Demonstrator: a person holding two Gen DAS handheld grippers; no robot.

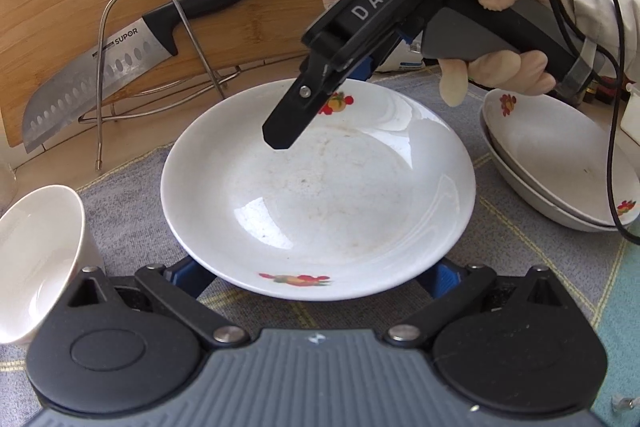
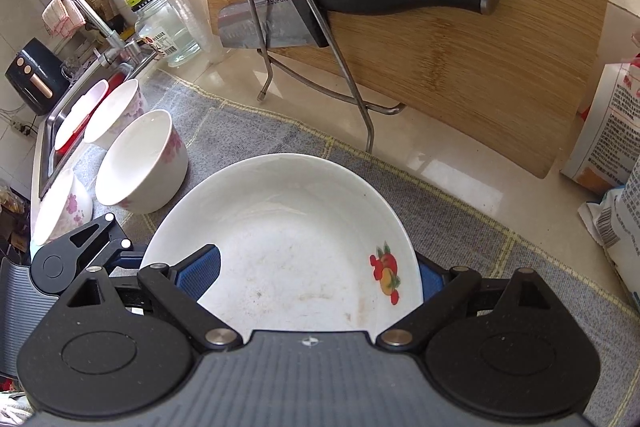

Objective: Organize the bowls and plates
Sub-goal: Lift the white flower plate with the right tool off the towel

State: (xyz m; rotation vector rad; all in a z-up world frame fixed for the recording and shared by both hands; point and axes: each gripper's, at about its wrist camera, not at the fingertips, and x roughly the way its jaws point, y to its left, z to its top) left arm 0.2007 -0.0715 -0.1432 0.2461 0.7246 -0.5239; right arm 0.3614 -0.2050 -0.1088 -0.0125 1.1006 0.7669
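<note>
A white plate with fruit prints (image 1: 316,195) lies on the grey mat, also in the right wrist view (image 2: 288,243). My left gripper (image 1: 316,279) is open, its blue pads under the plate's near rim on both sides. My right gripper (image 1: 308,107) comes from the far side; in its own view (image 2: 320,279) it is open, with one pad (image 2: 200,271) over the plate's inside and the other (image 2: 430,281) outside the rim. Two stacked fruit-print plates (image 1: 560,163) lie to the right. White bowls with pink flowers (image 2: 140,163) stand to the left; one (image 1: 36,259) shows in the left wrist view.
A bamboo cutting board (image 2: 460,39) leans in a wire rack (image 2: 340,67) with a black-handled knife (image 2: 360,3) behind the plate. A sink (image 2: 56,131) with a faucet lies far left. Food bags (image 2: 612,147) stand at the right. A cable (image 1: 612,131) hangs over the stacked plates.
</note>
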